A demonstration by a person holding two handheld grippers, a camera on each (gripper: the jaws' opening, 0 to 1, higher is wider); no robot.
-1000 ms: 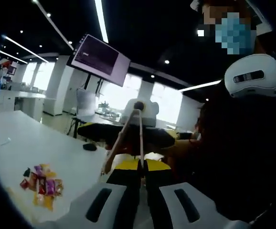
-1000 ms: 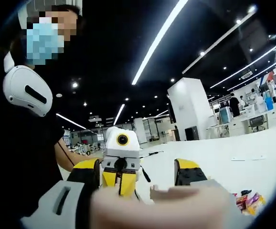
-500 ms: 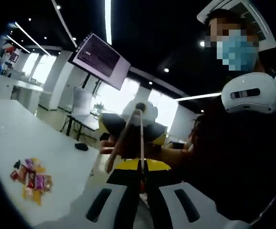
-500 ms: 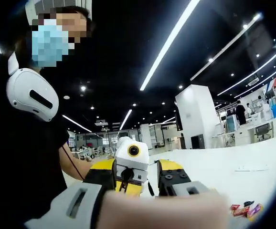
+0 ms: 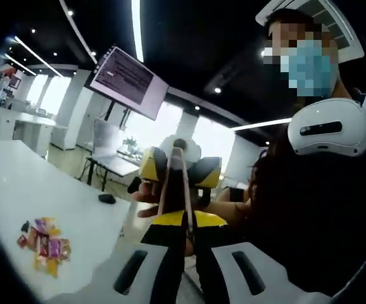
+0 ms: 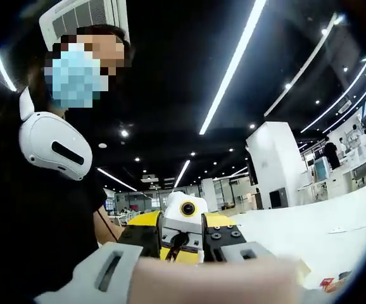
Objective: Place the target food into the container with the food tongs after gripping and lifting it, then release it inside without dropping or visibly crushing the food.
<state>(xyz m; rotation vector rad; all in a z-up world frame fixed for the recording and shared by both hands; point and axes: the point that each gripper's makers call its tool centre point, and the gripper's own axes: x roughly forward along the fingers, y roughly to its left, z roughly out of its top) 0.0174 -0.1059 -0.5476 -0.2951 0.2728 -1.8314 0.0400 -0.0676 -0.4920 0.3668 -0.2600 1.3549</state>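
None of the food has been moved yet, as far as I can judge. A small heap of wrapped sweets [image 5: 40, 244], which I take to be the target food, lies on the white table [image 5: 88, 209], well apart from both grippers and untouched.

The tongs [image 5: 182, 190] are up in the air, far from the heap. They rise from between the jaws of the left gripper [image 5: 186, 244], which are closed narrowly on the handle end. Their two thin arms run close together, so they are nearly closed, and they hold nothing.

At the far end of the tongs is the right gripper [image 5: 178, 170], facing the left one. Its yellow and black jaws stand apart, one on each side of the tong tips. I cannot tell whether they touch the tongs. A bare hand [image 5: 146, 201] sits just below it.

Behind are a person in a dark top and a screen [image 5: 123, 81] hung from the ceiling.

Nearly everything is left: settle the hold on the tongs, bring them down to the heap, pinch one sweet gently, lift it, carry it to the container and open the tongs inside. Where the container stands I cannot tell.
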